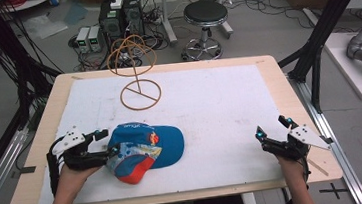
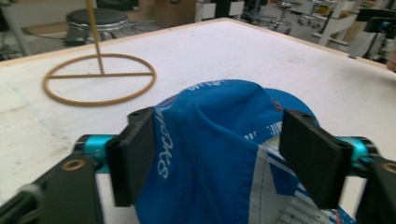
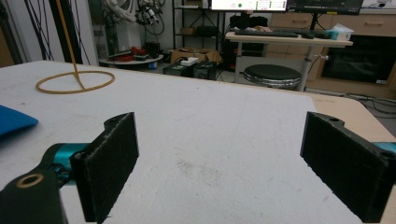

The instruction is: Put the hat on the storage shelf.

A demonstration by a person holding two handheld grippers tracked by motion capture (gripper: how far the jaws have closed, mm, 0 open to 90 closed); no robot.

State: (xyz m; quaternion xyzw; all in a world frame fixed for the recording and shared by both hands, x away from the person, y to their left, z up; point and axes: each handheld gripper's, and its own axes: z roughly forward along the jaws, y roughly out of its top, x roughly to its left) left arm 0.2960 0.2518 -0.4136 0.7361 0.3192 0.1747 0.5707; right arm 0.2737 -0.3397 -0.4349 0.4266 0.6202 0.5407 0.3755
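A blue cap (image 1: 146, 148) with white and orange panels lies on the white mat (image 1: 210, 109) at the front left, its brim pointing right. My left gripper (image 1: 109, 141) reaches in from the left, its jaws on either side of the cap's crown. In the left gripper view both black pads touch the creased fabric of the cap (image 2: 210, 140), which bulges between the jaws of the left gripper (image 2: 217, 154). My right gripper (image 1: 273, 127) rests near the front right of the table, its jaws wide apart. Nothing lies between the pads of the right gripper (image 3: 219, 163). A corner of the cap's brim (image 3: 14, 120) lies far off to its left.
A brown wire stand (image 1: 136, 76) with a round base and looped top rises at the back centre of the mat; its base ring (image 2: 99, 74) lies beyond the cap. A stool (image 1: 205, 14), computers and cables sit on the floor behind the table.
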